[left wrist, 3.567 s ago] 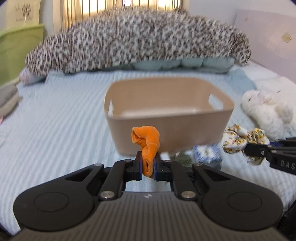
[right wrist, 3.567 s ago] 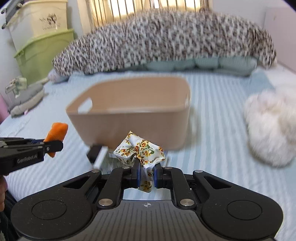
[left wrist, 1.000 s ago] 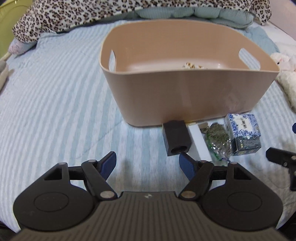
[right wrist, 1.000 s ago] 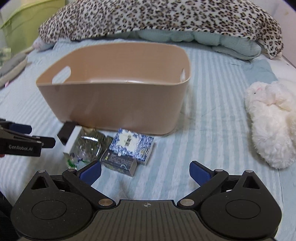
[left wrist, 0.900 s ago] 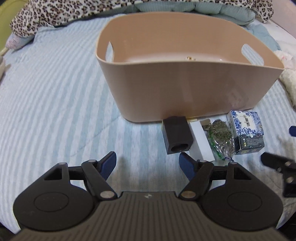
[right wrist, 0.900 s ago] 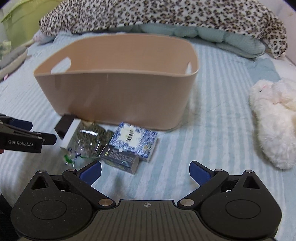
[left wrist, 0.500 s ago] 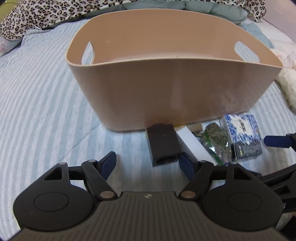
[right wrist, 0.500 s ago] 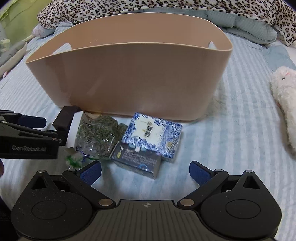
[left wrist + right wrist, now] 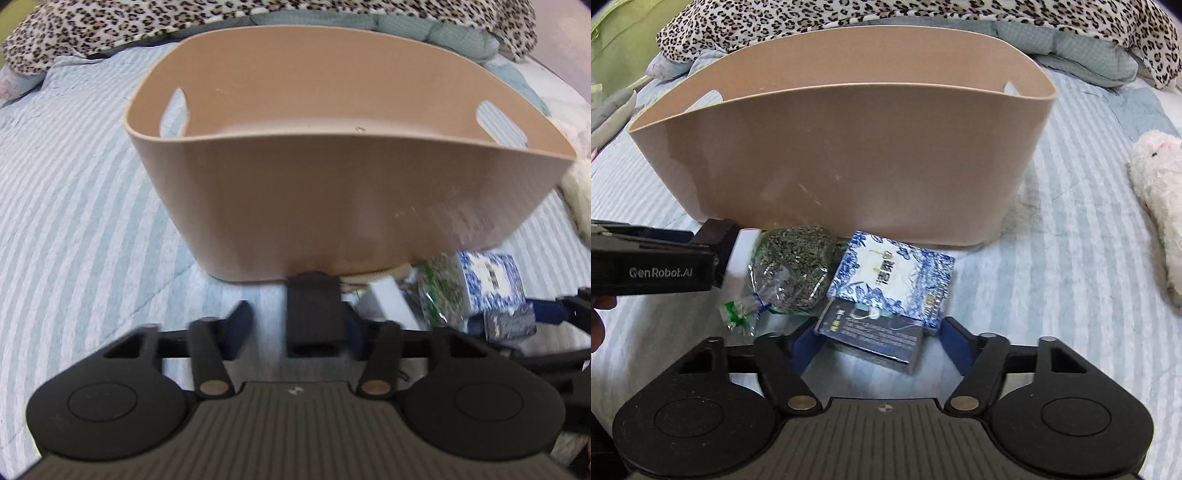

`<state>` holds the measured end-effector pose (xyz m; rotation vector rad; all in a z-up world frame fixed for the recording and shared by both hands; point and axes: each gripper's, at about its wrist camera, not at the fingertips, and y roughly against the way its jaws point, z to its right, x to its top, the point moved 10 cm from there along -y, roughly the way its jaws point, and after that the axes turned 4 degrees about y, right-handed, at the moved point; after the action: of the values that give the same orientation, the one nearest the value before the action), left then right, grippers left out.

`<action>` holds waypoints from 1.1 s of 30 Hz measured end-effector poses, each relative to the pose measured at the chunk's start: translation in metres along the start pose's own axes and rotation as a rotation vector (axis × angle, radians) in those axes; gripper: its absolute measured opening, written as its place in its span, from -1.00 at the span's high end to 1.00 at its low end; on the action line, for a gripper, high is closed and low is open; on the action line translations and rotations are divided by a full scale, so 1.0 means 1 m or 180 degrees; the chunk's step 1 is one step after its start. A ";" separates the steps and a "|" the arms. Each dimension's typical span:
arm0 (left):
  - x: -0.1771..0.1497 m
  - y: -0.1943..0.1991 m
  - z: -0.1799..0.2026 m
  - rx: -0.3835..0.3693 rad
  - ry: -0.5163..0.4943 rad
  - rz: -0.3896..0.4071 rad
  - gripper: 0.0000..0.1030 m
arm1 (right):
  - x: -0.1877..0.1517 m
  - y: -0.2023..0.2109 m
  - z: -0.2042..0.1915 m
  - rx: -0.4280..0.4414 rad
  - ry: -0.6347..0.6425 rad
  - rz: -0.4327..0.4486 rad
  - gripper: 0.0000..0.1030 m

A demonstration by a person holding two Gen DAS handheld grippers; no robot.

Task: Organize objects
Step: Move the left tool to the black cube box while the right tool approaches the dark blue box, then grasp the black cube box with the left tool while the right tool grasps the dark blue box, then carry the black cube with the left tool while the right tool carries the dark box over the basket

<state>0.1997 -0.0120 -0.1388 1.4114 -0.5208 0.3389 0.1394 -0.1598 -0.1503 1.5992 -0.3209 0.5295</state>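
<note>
A tan plastic bin (image 9: 332,199) stands on the striped bed; it also shows in the right wrist view (image 9: 842,155). In front of it lie a black block (image 9: 314,317), a white box (image 9: 388,306), a bag of dried green leaves (image 9: 794,269) and a blue-and-white patterned box (image 9: 890,291). My left gripper (image 9: 295,325) is open, its fingers on either side of the black block. My right gripper (image 9: 875,343) is open, its fingers flanking the near end of the blue-and-white box. The bin's floor is hidden.
A leopard-print pillow (image 9: 923,18) lies behind the bin. A white plush toy (image 9: 1160,192) lies at the right. A green storage box (image 9: 617,40) stands at the far left. The bed is covered by a light blue striped quilt (image 9: 74,206).
Both grippers dropped their cloth items earlier and opened. Over the last second both moved down and forward, the left around the black block, the right around the blue-and-white box, jaws narrowing.
</note>
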 end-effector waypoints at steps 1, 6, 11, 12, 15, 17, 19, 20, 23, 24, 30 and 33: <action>-0.001 -0.001 0.000 0.0008 -0.0033 -0.0019 0.31 | -0.001 0.001 0.001 0.0014 -0.0025 -0.0001 -0.16; -0.004 0.002 0.004 0.0044 -0.0127 -0.0019 0.35 | -0.004 0.005 -0.001 0.0069 -0.0099 0.0004 -0.02; -0.003 0.010 0.002 0.0096 -0.0098 -0.0013 0.35 | -0.006 0.006 0.004 0.0078 -0.0105 0.0009 -0.01; -0.003 0.013 0.003 0.0071 -0.0102 -0.0011 0.35 | -0.002 0.004 0.012 0.0080 -0.0114 0.0014 -0.01; -0.002 0.021 0.007 0.0008 -0.0131 0.0004 0.35 | -0.001 0.007 0.017 0.0086 -0.0133 0.0039 0.00; -0.001 0.025 0.009 0.0002 -0.0186 0.0041 0.35 | -0.001 0.011 0.016 0.0076 -0.0127 0.0068 0.00; -0.002 0.029 0.012 0.0012 -0.0239 0.0074 0.35 | 0.000 0.015 0.018 0.0067 -0.0119 0.0101 0.00; -0.002 0.030 0.013 0.0015 -0.0249 0.0082 0.35 | 0.000 0.017 0.018 0.0068 -0.0120 0.0116 0.00; 0.000 0.033 0.012 0.0033 -0.0253 0.0108 0.35 | 0.001 0.023 0.019 0.0074 -0.0130 0.0157 0.00; 0.001 0.035 0.012 0.0040 -0.0257 0.0120 0.35 | 0.001 0.025 0.019 0.0072 -0.0125 0.0176 0.00; 0.007 0.050 0.011 0.0040 -0.0243 0.0218 0.35 | 0.006 0.039 0.022 0.0089 -0.0102 0.0289 0.00; 0.008 0.058 0.011 0.0058 -0.0259 0.0274 0.35 | 0.010 0.048 0.020 0.0087 -0.0072 0.0363 0.00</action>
<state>0.1744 -0.0149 -0.0849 1.4276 -0.6477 0.3570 0.1261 -0.1836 -0.1046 1.6210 -0.4255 0.6057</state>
